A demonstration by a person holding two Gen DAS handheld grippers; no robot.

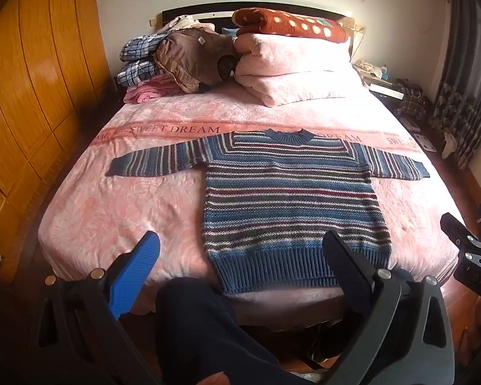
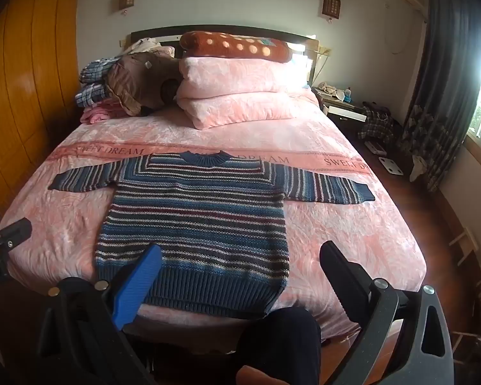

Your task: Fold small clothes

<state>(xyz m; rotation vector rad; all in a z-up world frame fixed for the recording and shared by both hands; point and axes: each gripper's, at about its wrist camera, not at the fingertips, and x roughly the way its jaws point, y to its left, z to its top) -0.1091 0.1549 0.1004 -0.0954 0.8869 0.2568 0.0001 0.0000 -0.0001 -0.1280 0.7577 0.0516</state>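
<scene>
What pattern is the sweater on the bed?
Horizontal blue, dark and white stripes on the knitted sweater; clearest in the right wrist view.

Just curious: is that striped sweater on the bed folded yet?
No, the striped sweater is spread flat on the bed, both sleeves stretched straight out sideways.

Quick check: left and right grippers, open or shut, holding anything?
Left gripper: open, holding nothing, above the sweater hem.
Right gripper: open, holding nothing, also short of the sweater.
</scene>
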